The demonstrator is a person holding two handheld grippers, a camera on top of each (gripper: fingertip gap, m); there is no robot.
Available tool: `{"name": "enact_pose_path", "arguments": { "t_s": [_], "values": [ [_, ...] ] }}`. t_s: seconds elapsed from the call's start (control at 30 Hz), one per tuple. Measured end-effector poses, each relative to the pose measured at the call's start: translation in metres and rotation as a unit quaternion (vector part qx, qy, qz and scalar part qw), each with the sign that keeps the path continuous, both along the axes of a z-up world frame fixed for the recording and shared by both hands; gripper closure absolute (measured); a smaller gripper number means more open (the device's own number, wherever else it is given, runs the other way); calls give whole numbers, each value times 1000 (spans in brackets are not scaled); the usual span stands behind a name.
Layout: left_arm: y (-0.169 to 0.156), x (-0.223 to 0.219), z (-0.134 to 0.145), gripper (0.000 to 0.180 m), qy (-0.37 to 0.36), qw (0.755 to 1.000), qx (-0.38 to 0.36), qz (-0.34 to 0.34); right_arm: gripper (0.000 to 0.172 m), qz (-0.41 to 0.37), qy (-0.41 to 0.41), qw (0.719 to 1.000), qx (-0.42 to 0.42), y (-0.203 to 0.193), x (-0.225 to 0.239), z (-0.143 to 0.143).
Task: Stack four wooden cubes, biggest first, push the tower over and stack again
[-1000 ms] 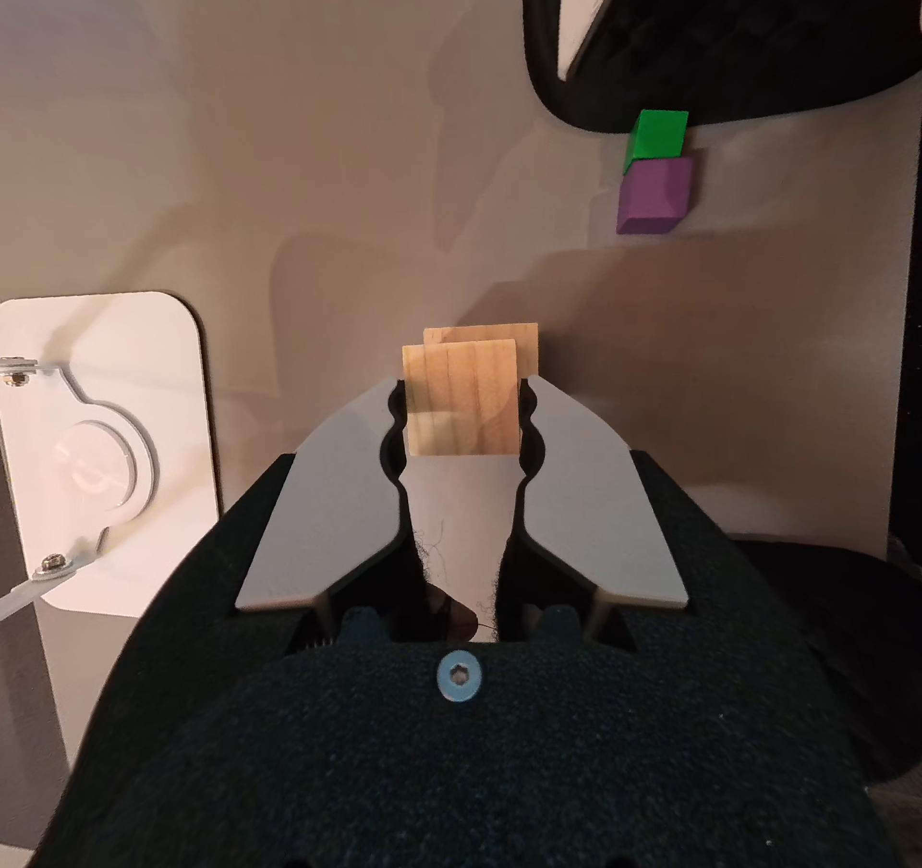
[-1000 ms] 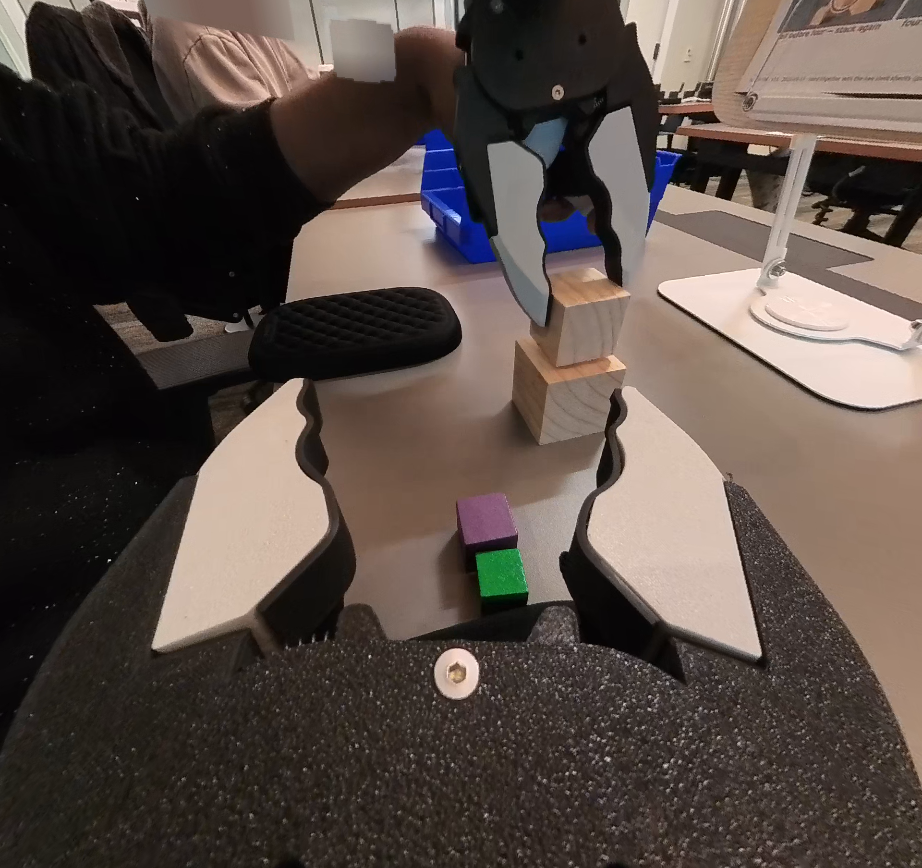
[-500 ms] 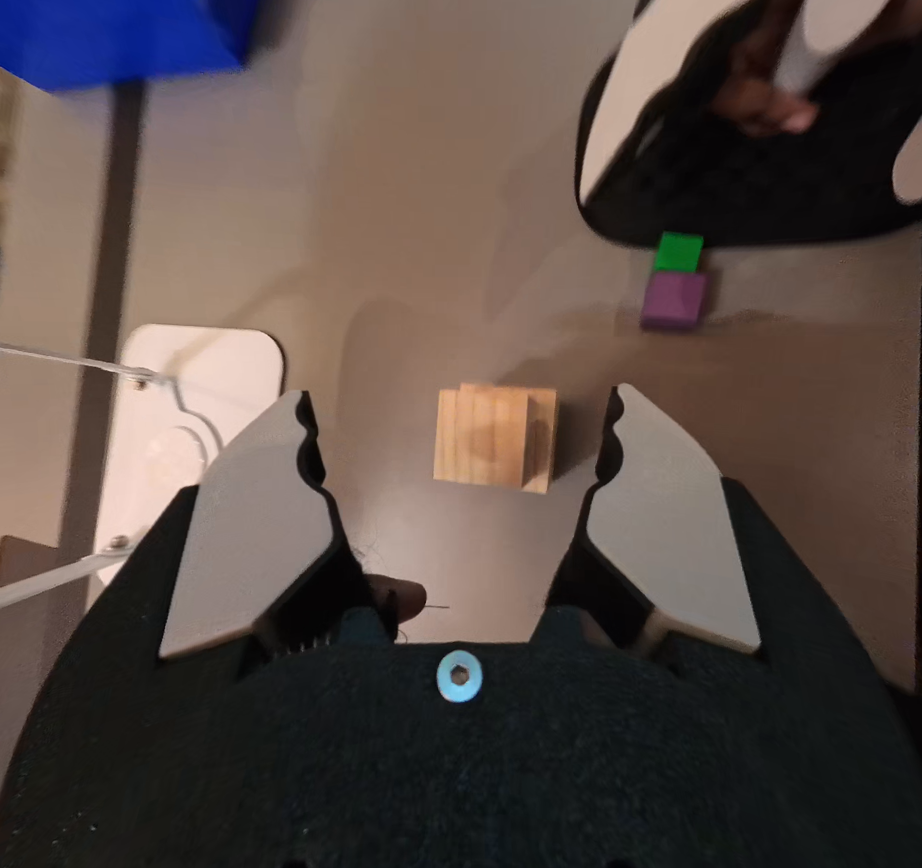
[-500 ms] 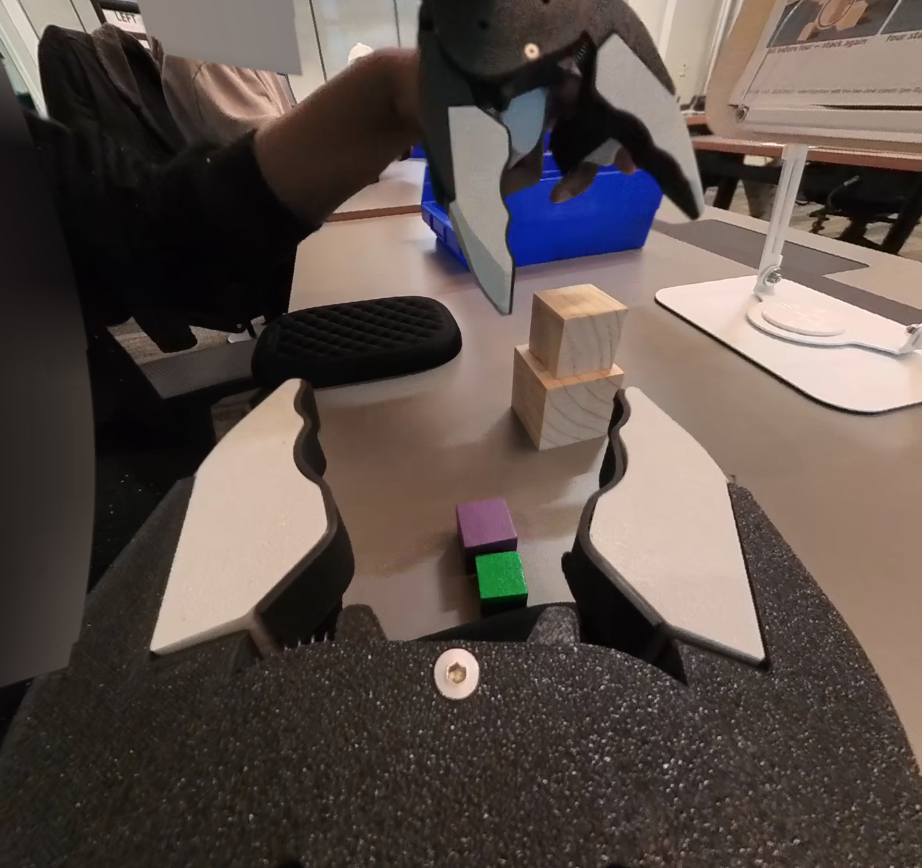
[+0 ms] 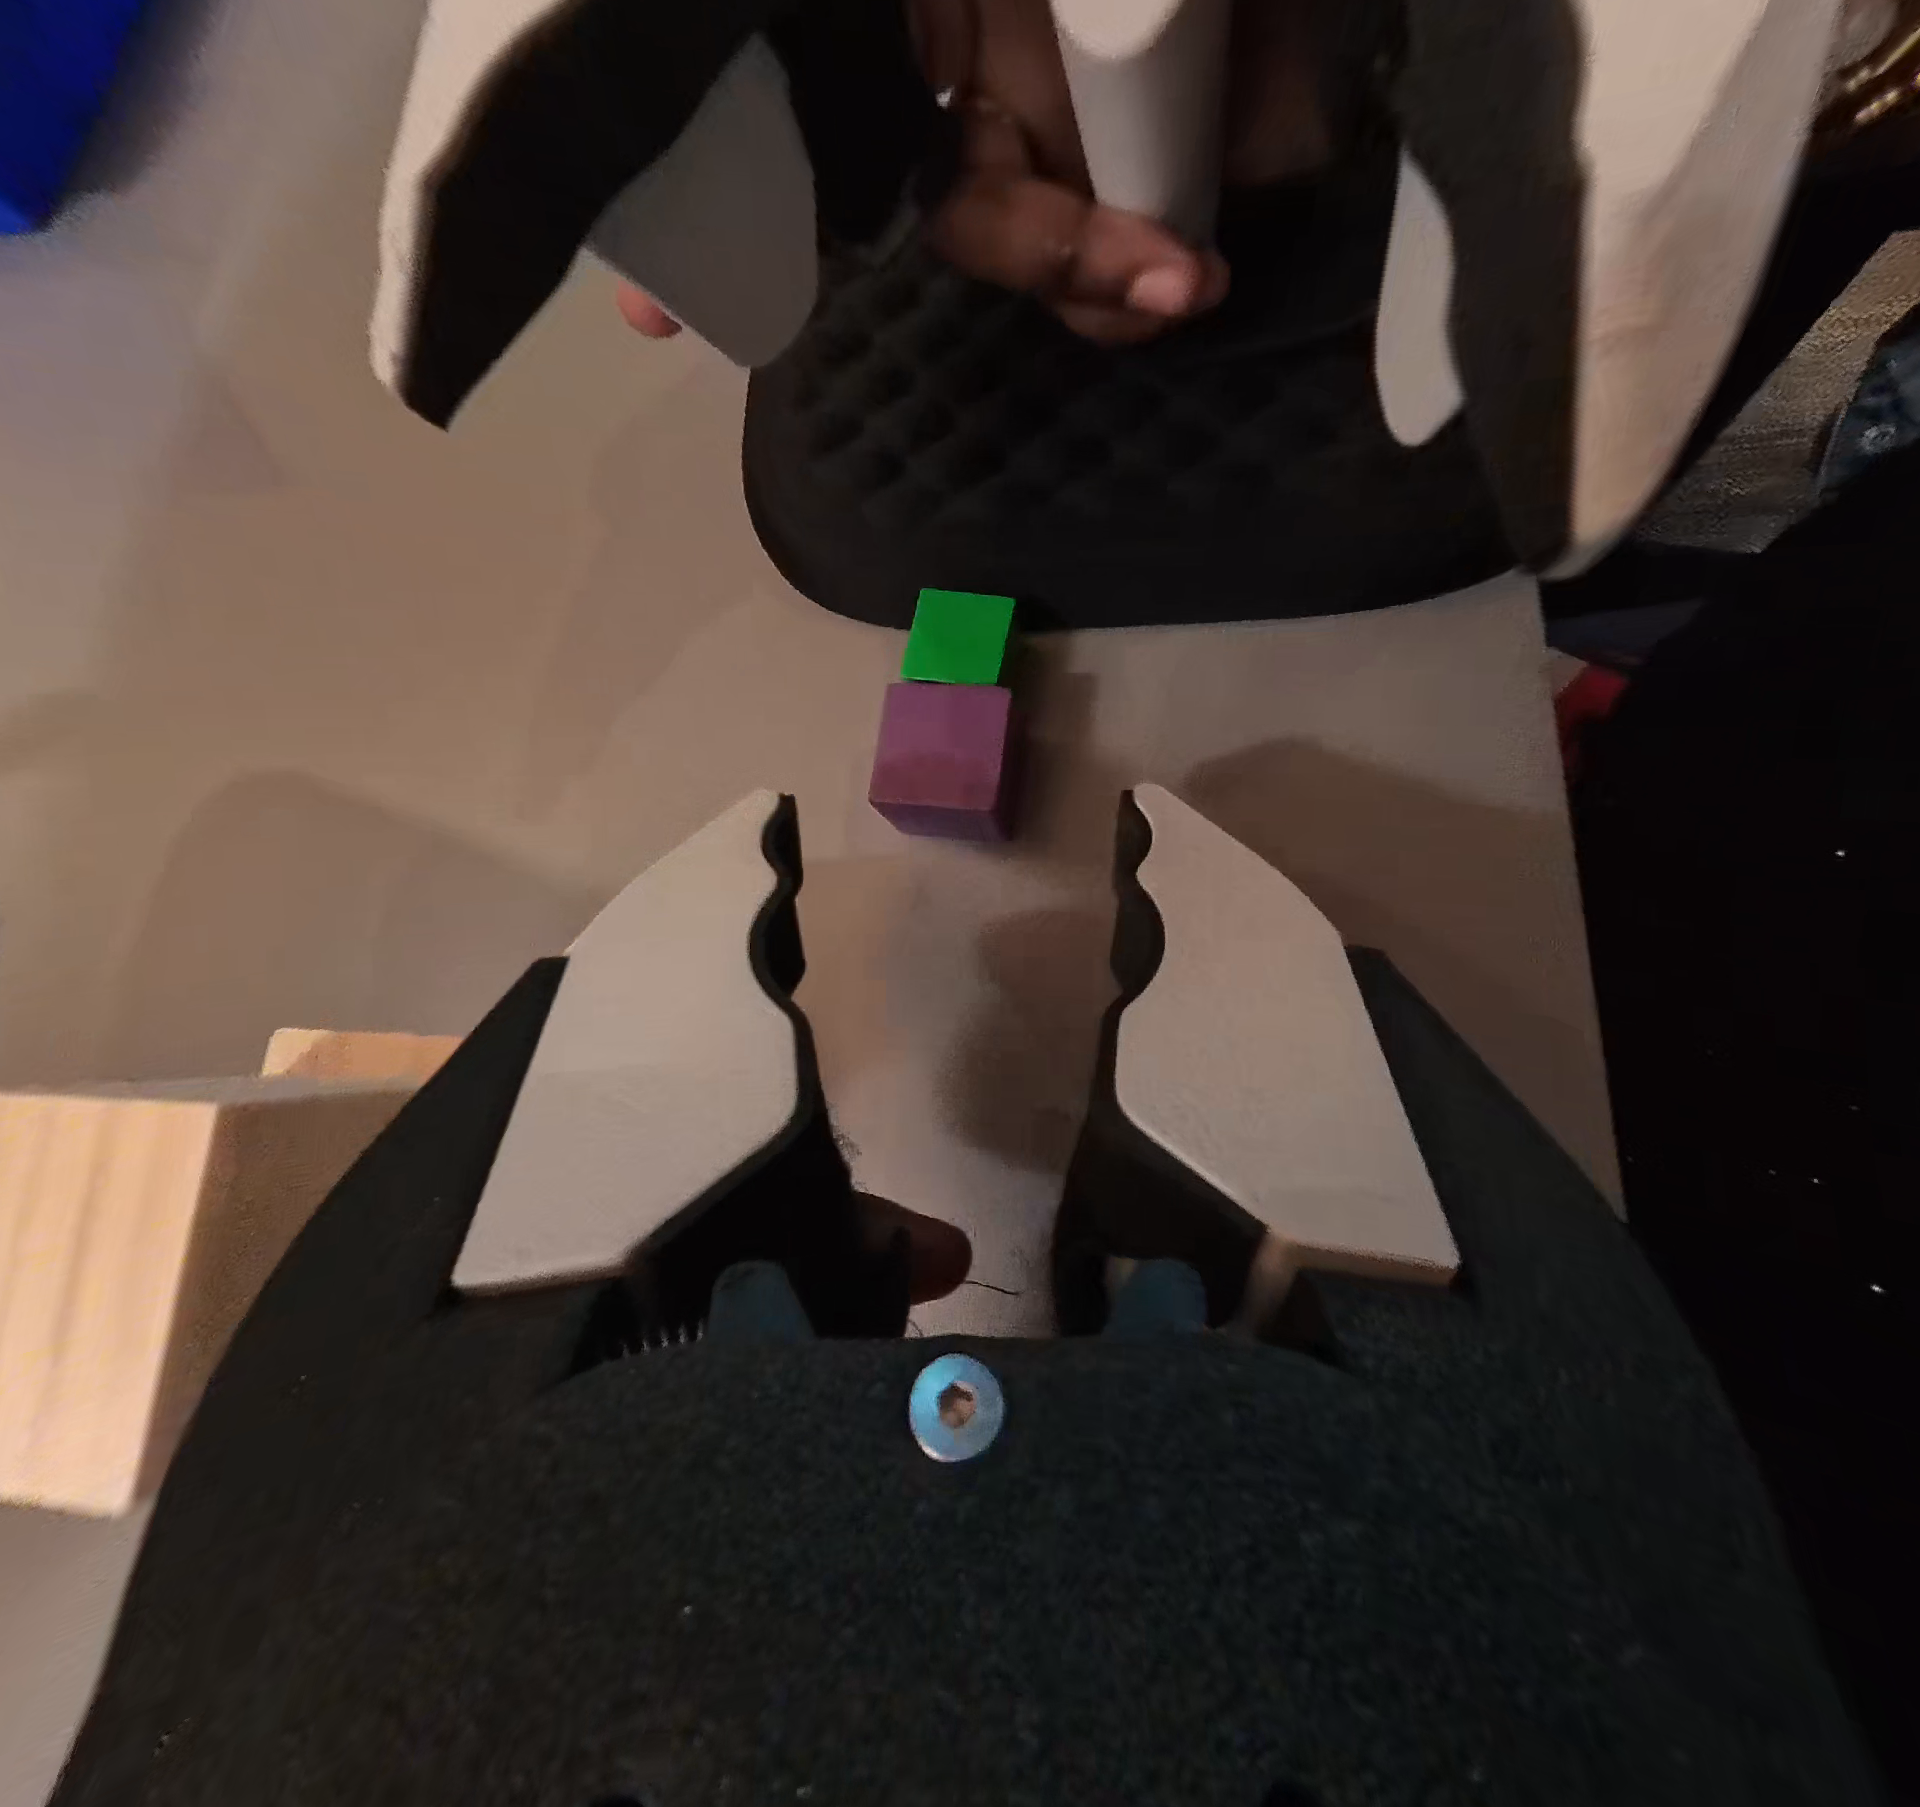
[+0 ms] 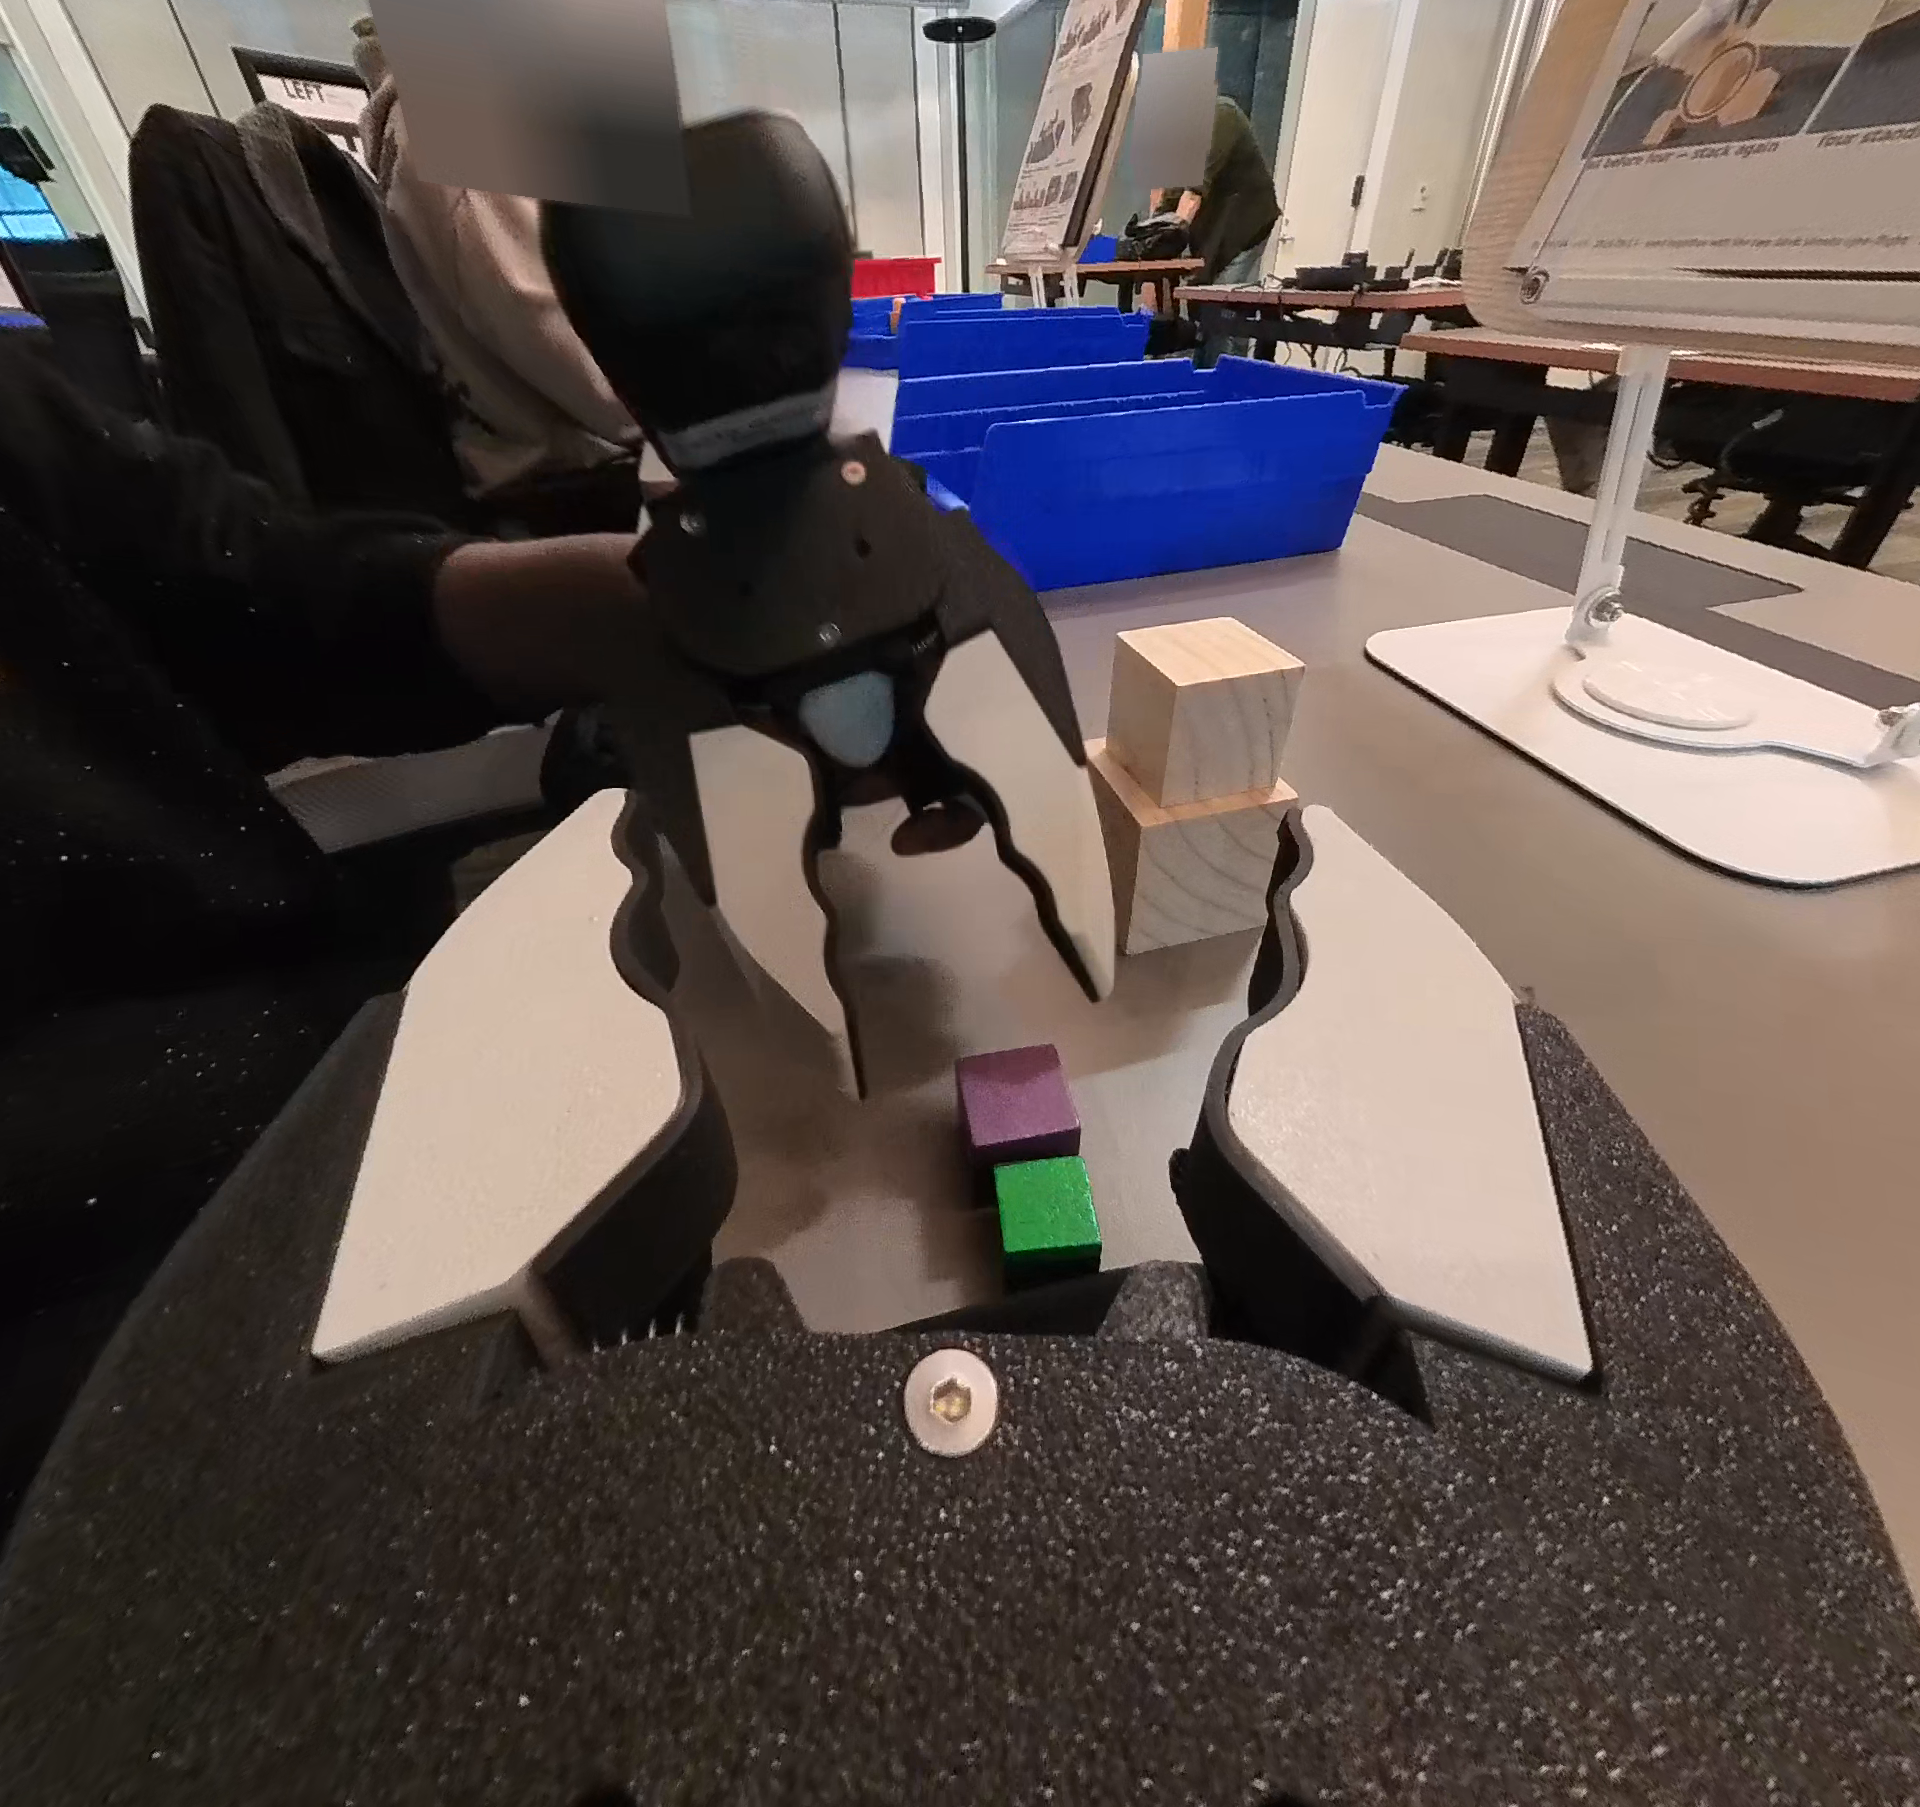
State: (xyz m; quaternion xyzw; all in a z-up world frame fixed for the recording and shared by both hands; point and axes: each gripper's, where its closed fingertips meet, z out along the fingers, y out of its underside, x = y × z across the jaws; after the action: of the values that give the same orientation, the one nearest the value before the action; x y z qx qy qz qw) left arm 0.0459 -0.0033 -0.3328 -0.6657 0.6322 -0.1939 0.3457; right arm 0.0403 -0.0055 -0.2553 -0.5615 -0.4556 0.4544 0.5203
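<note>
Two pale wooden cubes [image 6: 1195, 781] are seen stacked on the grey desk [image 6: 1558, 978]. Both the left gripper [image 5: 956, 812] and the right gripper [image 6: 956, 884] are spread apart, nothing held. A small purple cube [image 5: 940, 755] lies just at twelve o'clock of the left gripper, touching a small green cube [image 5: 956, 637] beyond it.

the left gripper [image 5: 956, 822] hangs with jaws apart and nothing between them. at twelve o'clock just past its tips sits a purple cube [image 5: 943, 758], a green cube [image 5: 958, 637] touching its far side. wooden blocks [image 5: 125, 1269] at eight o'clock.
</note>
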Motion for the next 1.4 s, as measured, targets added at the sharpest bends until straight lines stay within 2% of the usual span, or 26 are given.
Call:
{"name": "enact_pose_path", "arguments": {
  "t_s": [0.3,0.4,0.47,0.57,0.83,0.93,1.13,1.4],
  "values": [
    [9,11,-14,133,-1,1000,-15,-12,63,0,4,1000,-3,0,1,1],
    [8,13,-13,153,-7,1000,-15,-19,63,0,4,1000,-3,1,1,1],
    [6,11,-9,154,-5,1000,-20,-23,63,0,4,1000,-4,1,1,1],
    [9,3,13,154,-18,1000,-18,-12,63,0,6,1000,-5,1,1,1],
    [37,-43,105,154,-49,998,25,6,63,-1,0,1000,-2,0,0,0],
    [54,-59,120,154,-54,998,29,12,64,-2,-1,1000,-2,1,0,0],
    [78,-74,104,154,-38,999,21,16,64,-3,-1,1000,-4,1,0,0],
    [81,-75,85,154,-39,999,3,4,64,-3,1,1000,-6,1,1,0]
  ]
}}
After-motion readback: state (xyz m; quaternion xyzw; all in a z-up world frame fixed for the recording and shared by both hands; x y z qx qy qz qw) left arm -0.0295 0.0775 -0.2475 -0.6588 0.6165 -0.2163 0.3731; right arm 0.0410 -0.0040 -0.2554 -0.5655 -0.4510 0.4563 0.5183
